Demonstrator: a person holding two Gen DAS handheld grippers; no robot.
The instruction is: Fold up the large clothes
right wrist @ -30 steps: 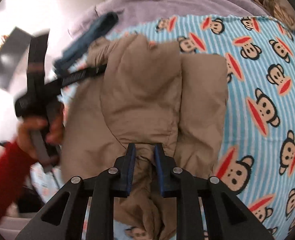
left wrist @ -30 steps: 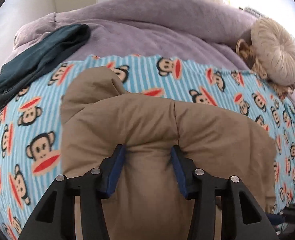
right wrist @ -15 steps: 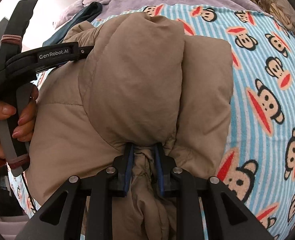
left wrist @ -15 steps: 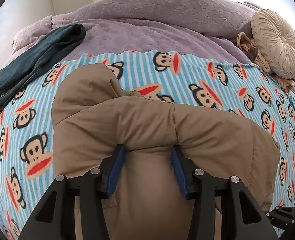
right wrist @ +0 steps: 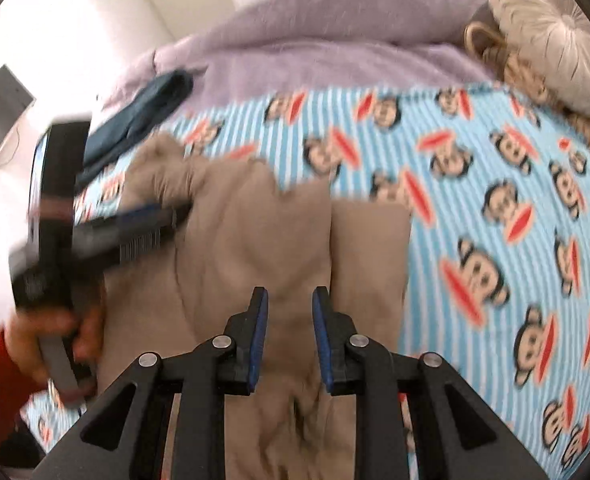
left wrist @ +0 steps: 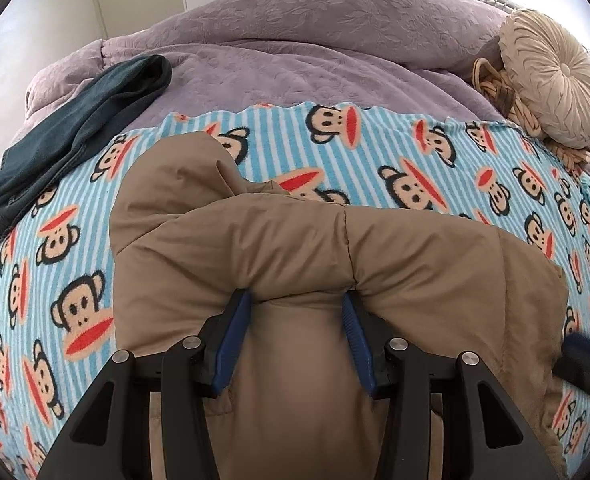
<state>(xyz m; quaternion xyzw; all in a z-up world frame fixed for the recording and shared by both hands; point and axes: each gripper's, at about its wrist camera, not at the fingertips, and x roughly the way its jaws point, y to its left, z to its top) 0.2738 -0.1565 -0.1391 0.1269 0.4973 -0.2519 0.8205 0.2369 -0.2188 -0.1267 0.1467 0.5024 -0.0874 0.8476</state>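
Observation:
A tan padded jacket [left wrist: 295, 248] lies folded on a blue striped monkey-print blanket [left wrist: 415, 148]. My left gripper [left wrist: 297, 300] has its jaws wide apart, with a thick fold of the jacket bulging between the blue pads. In the right wrist view the jacket [right wrist: 255, 240] lies flat on the blanket [right wrist: 495, 200]. My right gripper [right wrist: 289, 300] is open and empty just above it. The left gripper [right wrist: 151, 224] shows at the left, held by a hand in a red sleeve.
A dark teal folded garment [left wrist: 79, 128] lies at the far left of the purple bedspread [left wrist: 295, 52]. A round beige cushion [left wrist: 551, 76] and a woven rope item [left wrist: 495, 88] sit at the far right. A door and white wall stand behind the bed.
My right gripper has opened and let go of the jacket, and it has pulled back and up. The jacket has settled flatter. My left gripper holds the same fold.

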